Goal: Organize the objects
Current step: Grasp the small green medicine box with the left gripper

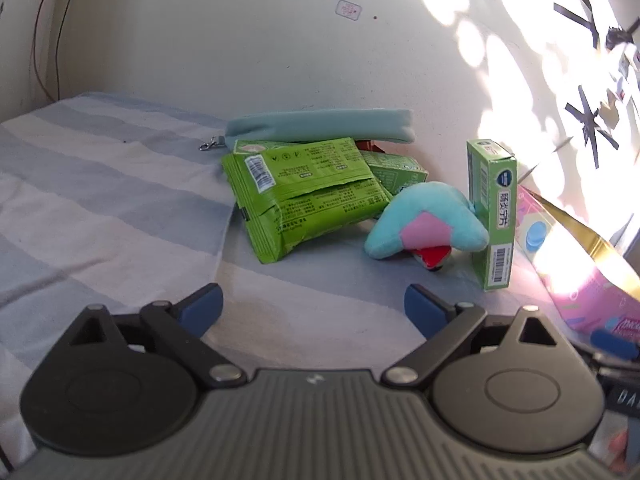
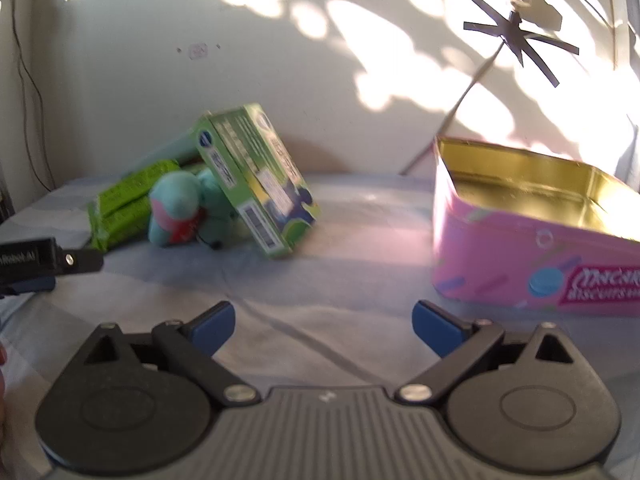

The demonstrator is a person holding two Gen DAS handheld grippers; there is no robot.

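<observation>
A pile lies on the striped cloth by the wall: green snack packets [image 1: 308, 196], a teal pouch [image 1: 320, 126] behind them, a teal and pink plush toy [image 1: 424, 222] and an upright green box [image 1: 494, 216]. In the right wrist view the green box [image 2: 256, 176] leans on the plush toy [image 2: 180, 208], with the green packets [image 2: 124, 204] to their left. An open pink tin [image 2: 520, 264] with a gold inside stands to the right; it also shows in the left wrist view [image 1: 576, 276]. My left gripper [image 1: 312, 310] is open and empty, short of the pile. My right gripper [image 2: 323, 326] is open and empty, left of the tin.
The striped cloth [image 1: 100, 200] covers the surface up to a pale wall [image 1: 240, 40]. The left gripper's black body [image 2: 40, 264] shows at the left edge of the right wrist view. Cables hang down the wall at far left. Sun patches fall on the wall and tin.
</observation>
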